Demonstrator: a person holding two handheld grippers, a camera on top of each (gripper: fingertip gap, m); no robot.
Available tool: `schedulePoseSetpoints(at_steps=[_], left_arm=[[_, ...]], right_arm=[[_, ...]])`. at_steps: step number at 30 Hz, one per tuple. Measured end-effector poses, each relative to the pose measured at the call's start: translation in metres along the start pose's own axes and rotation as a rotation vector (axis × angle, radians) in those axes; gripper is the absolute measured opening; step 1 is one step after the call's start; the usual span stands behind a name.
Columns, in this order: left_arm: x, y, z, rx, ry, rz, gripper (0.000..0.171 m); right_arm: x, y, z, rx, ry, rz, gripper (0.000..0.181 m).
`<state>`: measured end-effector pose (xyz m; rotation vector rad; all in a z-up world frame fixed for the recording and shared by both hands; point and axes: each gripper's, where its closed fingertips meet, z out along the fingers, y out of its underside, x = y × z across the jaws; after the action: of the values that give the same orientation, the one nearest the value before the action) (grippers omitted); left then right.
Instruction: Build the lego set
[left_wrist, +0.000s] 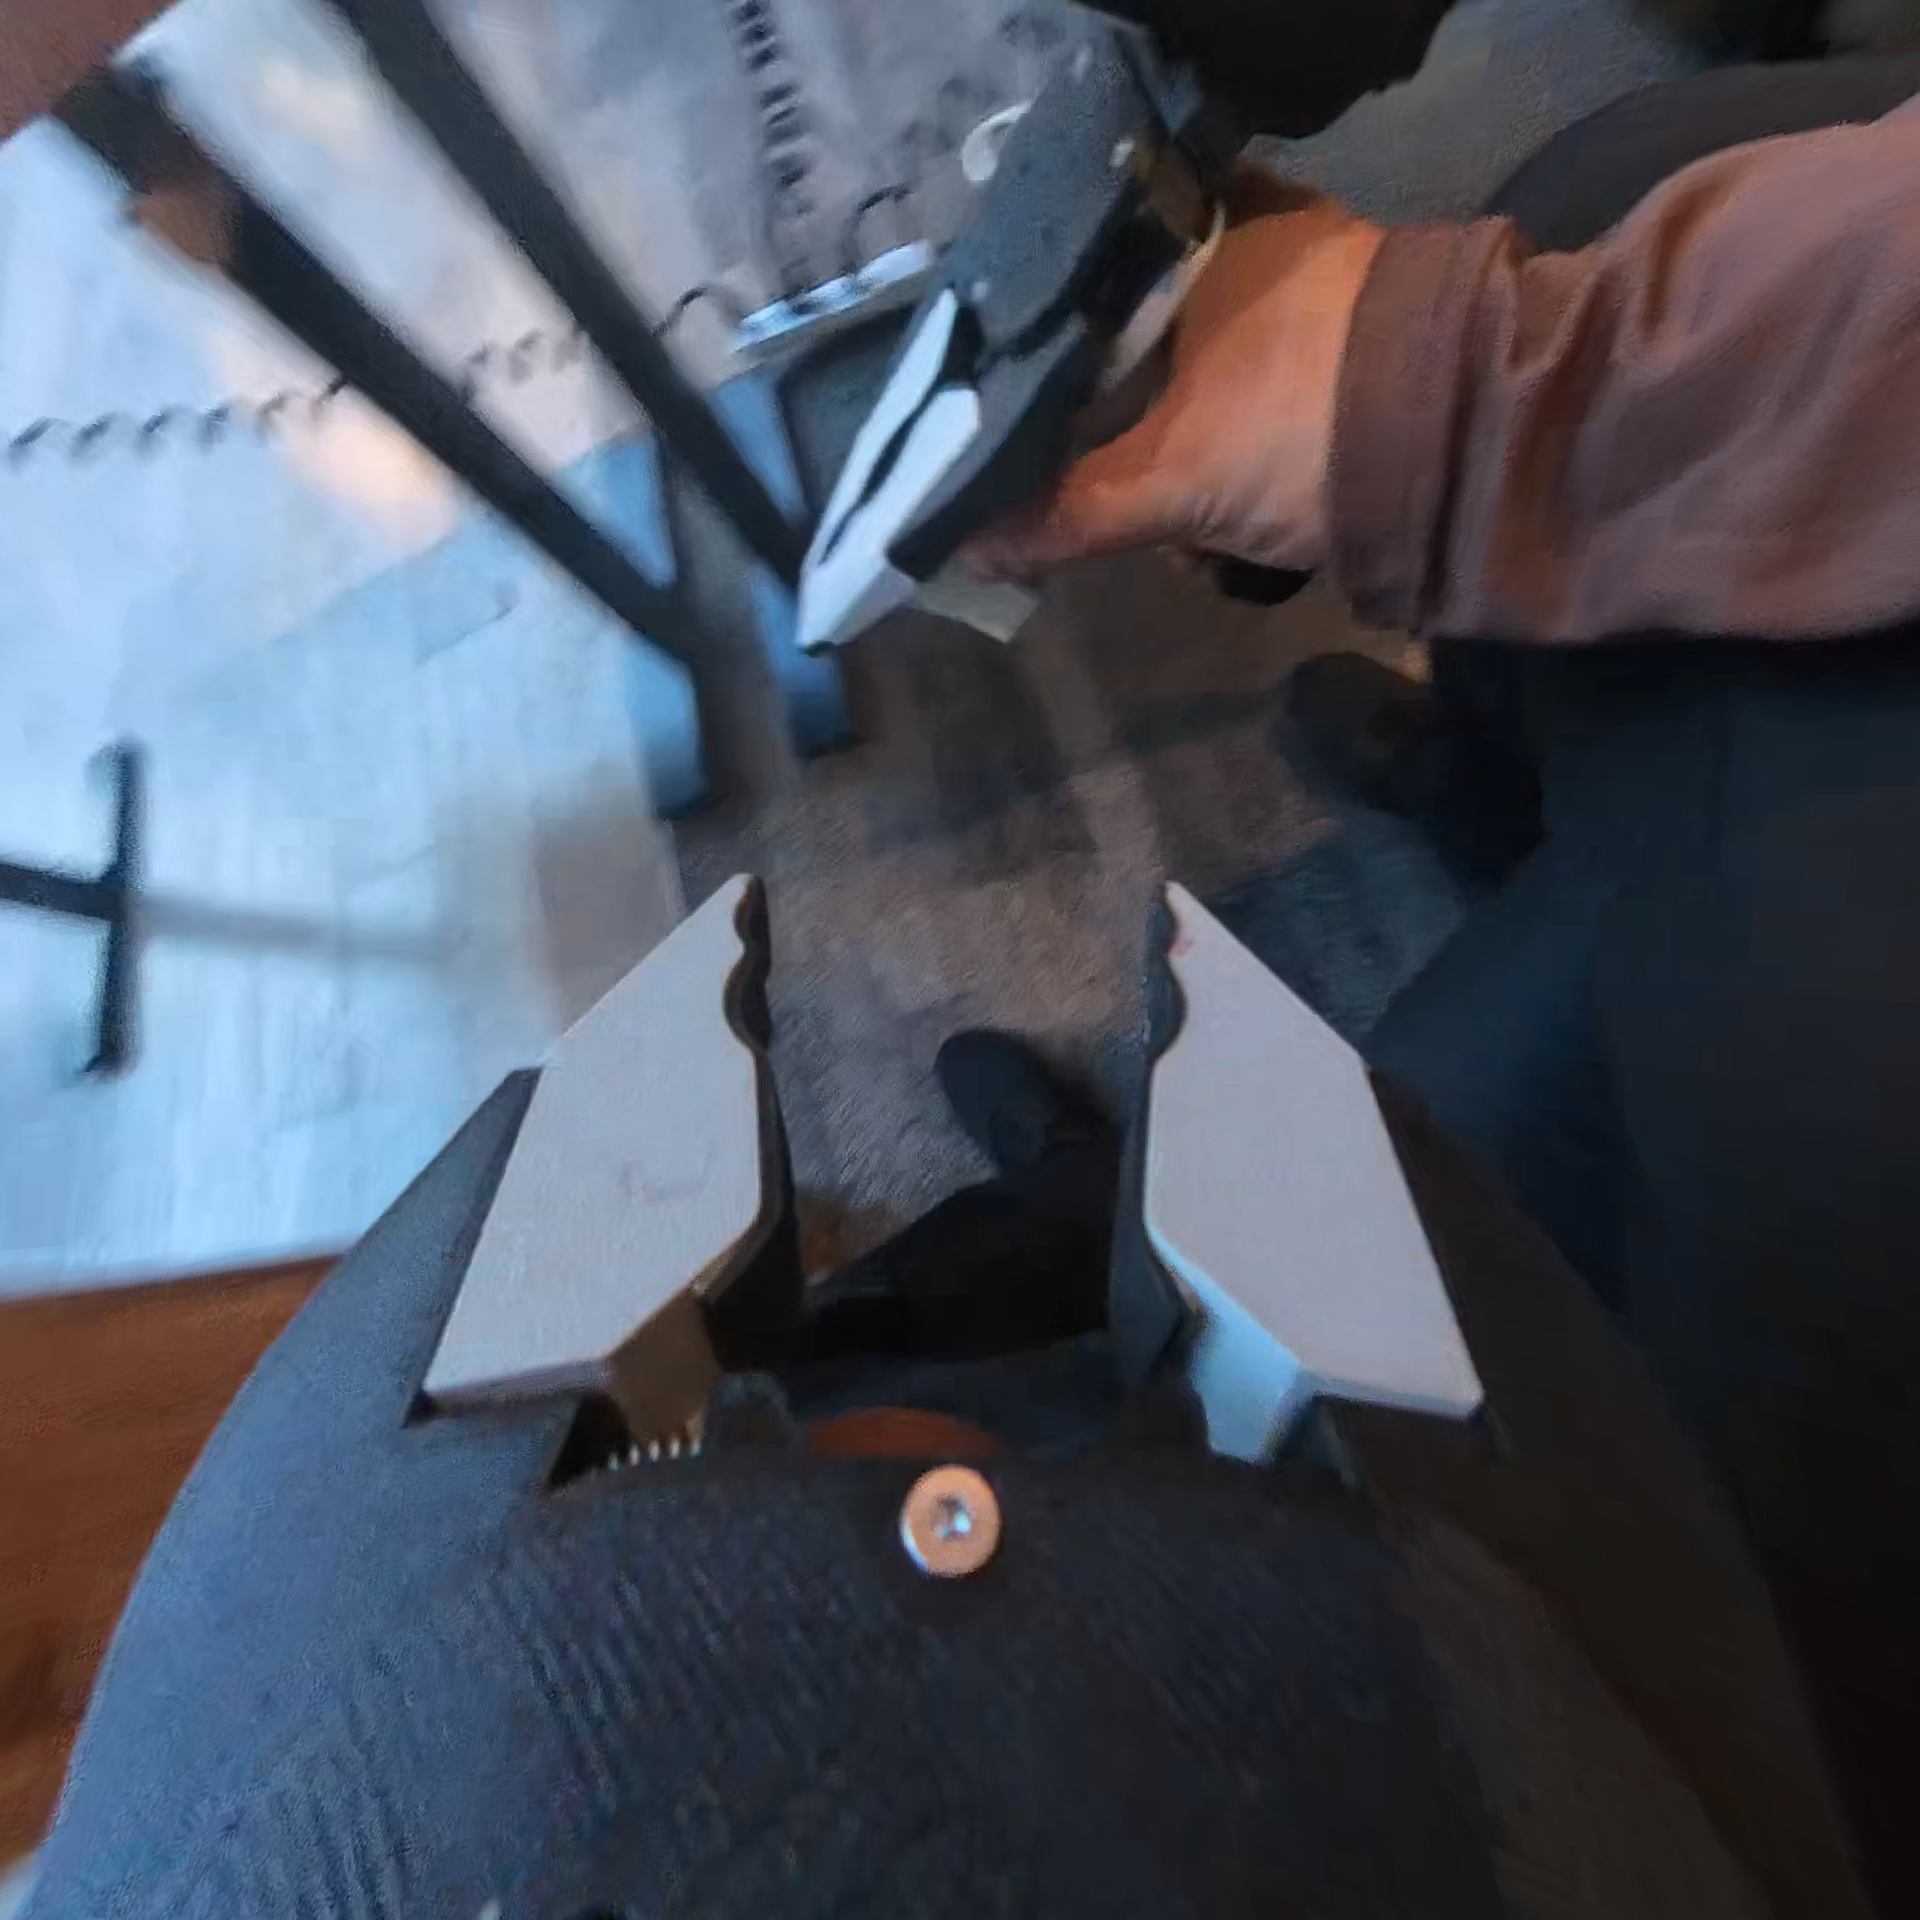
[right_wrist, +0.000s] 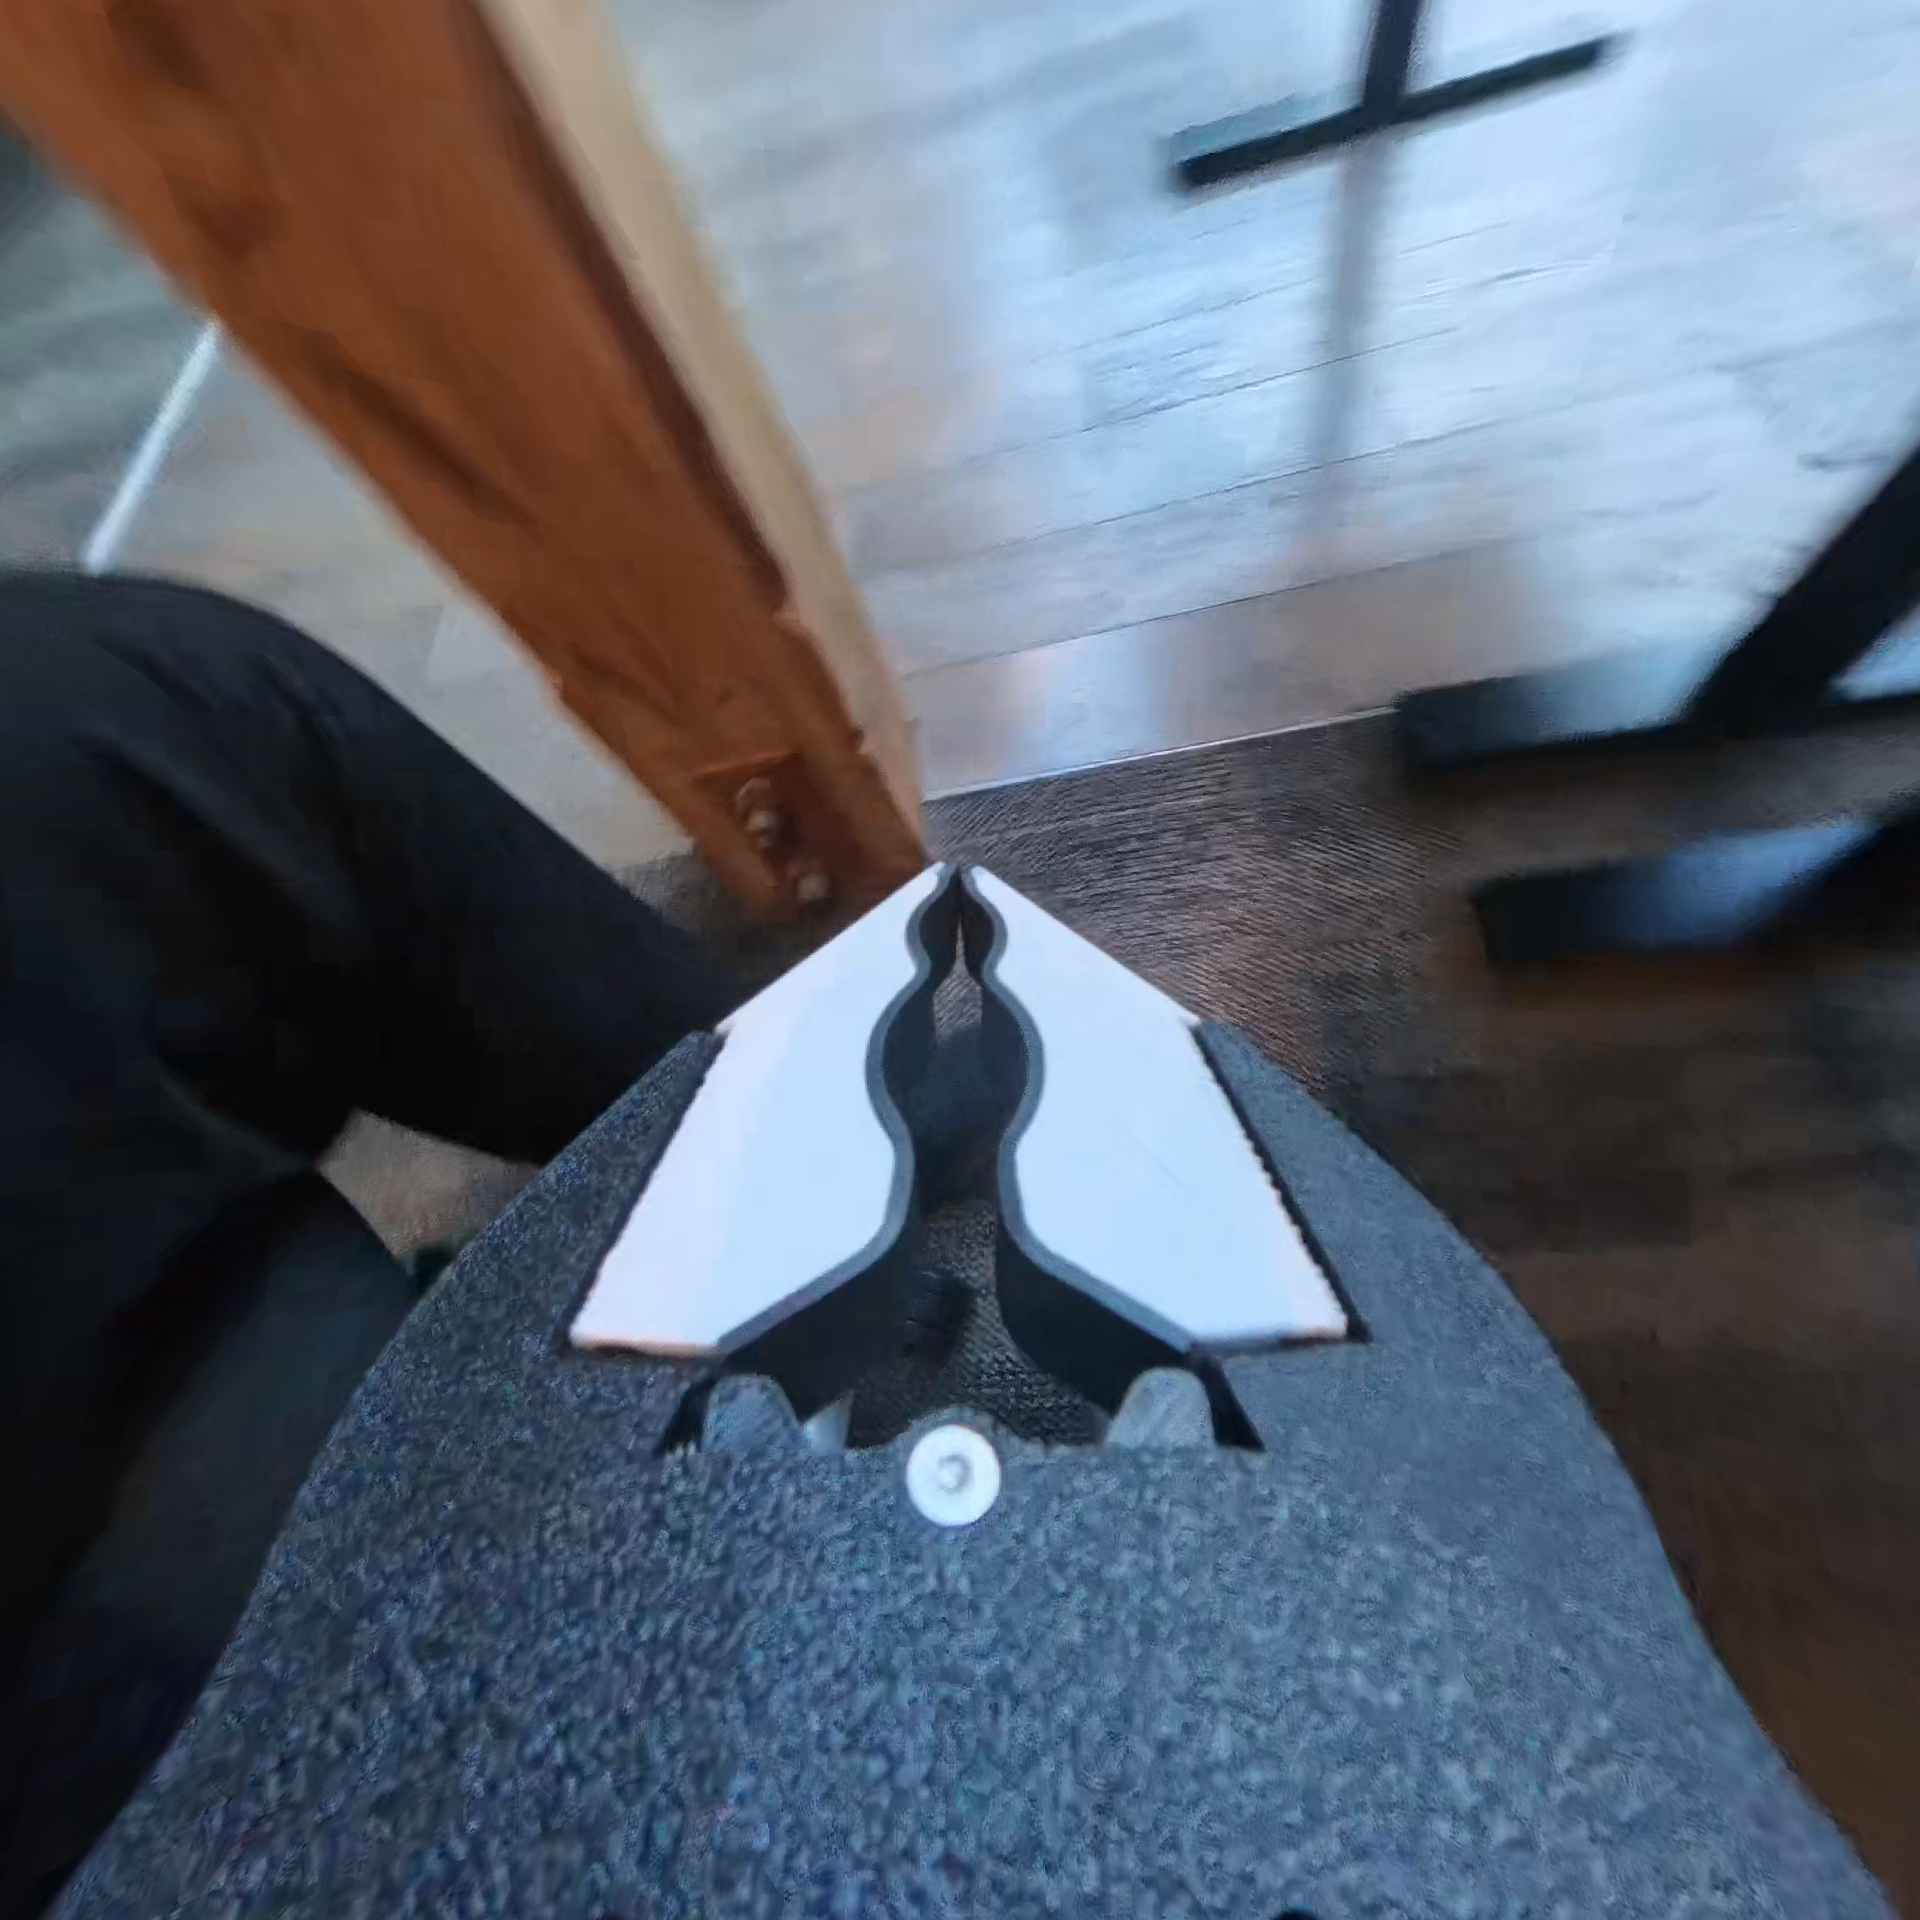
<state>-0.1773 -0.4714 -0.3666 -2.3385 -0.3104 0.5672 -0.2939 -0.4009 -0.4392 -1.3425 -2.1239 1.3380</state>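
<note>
Both views heavily blurred, aimed down below table height. No lego pieces anywhere in either view; whereabouts of the set cannot be told.

Left gripper (left_wrist: 961, 904): grey fingers (left_wrist: 644, 1143) spread wide apart, nothing between them, only dark carpet (left_wrist: 966, 862) showing through the gap. Pointed toward the floor, with a dark shoe-like shape (left_wrist: 1003, 1091) (too blurred to be sure) low in the gap.

Farther up in the left wrist view: right gripper (left_wrist: 831, 613), tilted down and to the left, gripped by a hand (left_wrist: 1195, 436) in a pinkish-brown sleeve (left_wrist: 1621, 416). Tips there pressed together. A small pale scrap (left_wrist: 987, 608) just beside the hand's lower edge, identity unclear.

Right wrist view, closer: right gripper (right_wrist: 958, 878) with fingers (right_wrist: 790, 1143) closed tip against tip, the wavy inner edges leaving only a hollow farther back, nothing pinched. Just past the tips, to the left, a wooden table leg (right_wrist: 499, 416) slanting across the frame, with bolts (right_wrist: 774, 842) near its lower end. A leg in black trousers (right_wrist: 208, 883) at left.

Surroundings: pale plank floor (right_wrist: 1143, 416) meeting brown carpet (right_wrist: 1299, 935) along a thin strip; black metal frame bars (left_wrist: 499, 416) crossing the pale floor in the left wrist view; a black cross-shaped base (right_wrist: 1382, 114) at upper right in the right wrist view.
</note>
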Motion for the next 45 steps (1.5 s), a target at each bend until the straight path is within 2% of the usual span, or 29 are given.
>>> schedulePoseSetpoints(at_steps=[2, 5, 8, 10, 12, 15, 18, 22, 26, 29, 31, 33, 35, 38, 41, 43, 45], left_arm=[[-0.03, 0.035, -0.026, -0.046, -0.134, -0.038, 0.066], [-0.077, 0.084, -0.071, -0.086, -0.373, -0.116, 0.054], [-0.103, 0.139, -0.125, -0.133, -0.542, -0.275, 0.052], [-0.106, 0.177, -0.166, -0.142, -0.635, -0.381, 0.048], [-0.099, 0.22, -0.21, -0.205, -0.735, -0.485, 0.048], [-0.074, 0.261, -0.273, -0.23, -0.867, -0.612, 0.047], [-0.036, 0.291, -0.316, -0.264, -0.94, -0.718, 0.047], [0.008, 0.313, -0.364, -0.297, -1.04, -0.819, 0.046], [0.025, 0.304, -0.405, -0.224, -1.159, -0.845, 0.039], [0.029, 0.3, -0.412, -0.215, -1.186, -0.855, 0.038], [0.026, 0.295, -0.41, -0.204, -1.191, -0.844, 0.039], [0.022, 0.294, -0.406, -0.184, -1.185, -0.859, 0.041], [0.018, 0.297, -0.405, -0.207, -1.177, -0.869, 0.05], [0.011, 0.3, -0.4, -0.171, -1.155, -0.923, 0.058], [0.006, 0.303, -0.391, -0.197, -1.126, -0.928, 0.063], [-0.001, 0.288, -0.375, -0.152, -1.05, -0.897, 0.047], [-0.008, 0.256, -0.347, -0.016, -0.881, -0.828, 0.003]], right_arm=[[-0.039, 0.007, 0.048, -0.11, -0.117, -0.139, 0.001], [-0.094, 0.016, 0.106, -0.224, -0.257, -0.212, 0.001], [-0.139, 0.023, 0.155, -0.345, -0.269, -0.318, 0.0], [-0.173, 0.027, 0.183, -0.42, -0.262, -0.402, 0.0], [-0.213, 0.036, 0.205, -0.493, -0.274, -0.448, 0.0], [-0.293, 0.047, 0.231, -0.541, -0.327, -0.499, 0.0], [-0.395, 0.063, 0.239, -0.542, -0.444, -0.538, 0.0], [-0.512, 0.111, 0.215, -0.601, -0.613, -0.661, 0.0], [-0.586, 0.155, 0.178, -0.641, -0.725, -0.822, 0.0], [-0.619, 0.158, 0.156, -0.621, -0.779, -0.839, 0.0], [-0.626, 0.142, 0.147, -0.585, -0.792, -0.817, 0.0], [-0.613, 0.115, 0.146, -0.549, -0.759, -0.801, 0.0], [-0.584, 0.082, 0.148, -0.516, -0.696, -0.771, 0.0], [-0.529, 0.035, 0.15, -0.468, -0.613, -0.704, 0.0], [-0.472, 0.002, 0.142, -0.412, -0.561, -0.611, 0.0], [-0.436, -0.009, 0.136, -0.381, -0.546, -0.553, 0.005], [-0.403, -0.008, 0.131, -0.375, -0.546, -0.509, 0.009]])
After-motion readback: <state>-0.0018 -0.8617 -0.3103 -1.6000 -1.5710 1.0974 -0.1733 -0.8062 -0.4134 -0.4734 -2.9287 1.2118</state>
